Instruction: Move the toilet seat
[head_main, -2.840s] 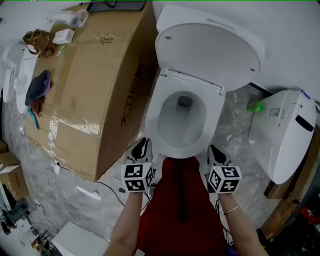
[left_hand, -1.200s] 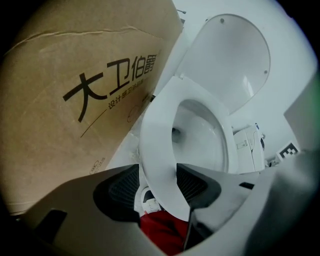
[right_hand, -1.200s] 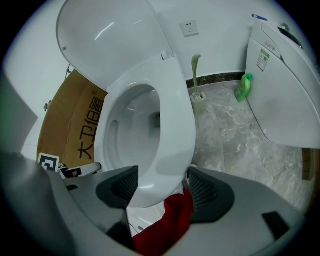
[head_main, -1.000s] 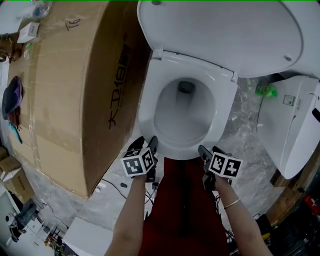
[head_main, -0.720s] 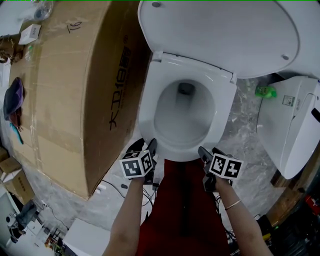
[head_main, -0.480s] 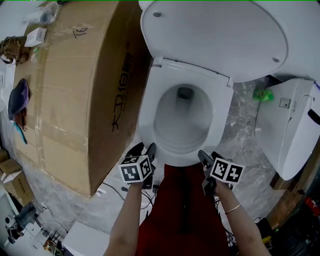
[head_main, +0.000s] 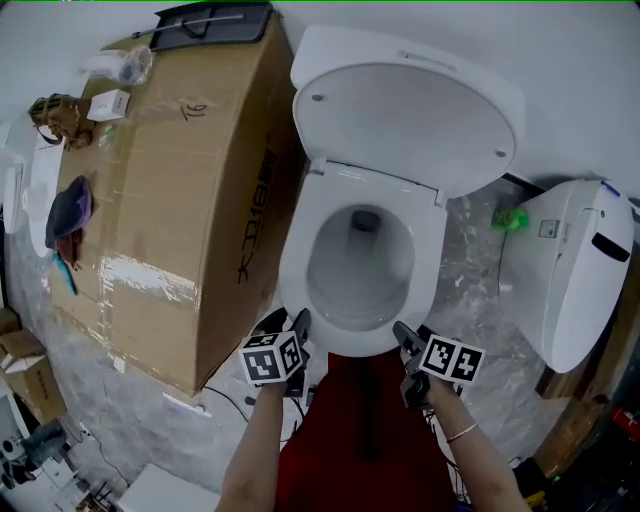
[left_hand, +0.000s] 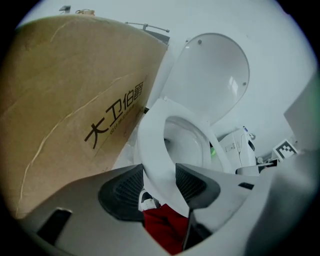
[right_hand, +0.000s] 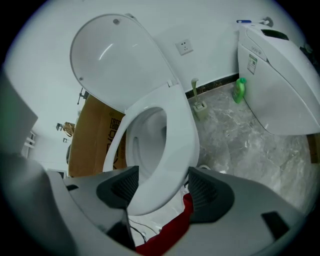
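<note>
A cardboard box (head_main: 170, 190) stands just left of the toilet, its long side close against the bowl. On its far end sit a plastic bottle (head_main: 122, 64), a small white carton (head_main: 108, 103) and a brown bundle (head_main: 60, 115). A dark cloth (head_main: 66, 208) lies off its left edge.

The lid (head_main: 405, 125) is tipped up against the wall. The seat (head_main: 293, 265) is down over the bowl, front edge towards the person. Whether it has lifted clear of the rim cannot be told.

The left claw (head_main: 288, 326) is at the front left of the seat. In the left gripper view, the left claw (left_hand: 157, 185) is spread wide, with the seat's (left_hand: 150, 145) front rim filling the gap and a pad pressed to each face. The right claw (head_main: 412, 336) is at the front right. In the right gripper view, the right claw (right_hand: 162, 187) is equally wide and clamps the seat (right_hand: 177, 135) the same way. Red clothing (head_main: 355, 430) shows below both.

To the right, on the marble floor (head_main: 465, 280), a green bottle (head_main: 510, 216) stands near the wall, and a second white toilet (head_main: 570, 270) sits beyond it, well apart from the claws.
</note>
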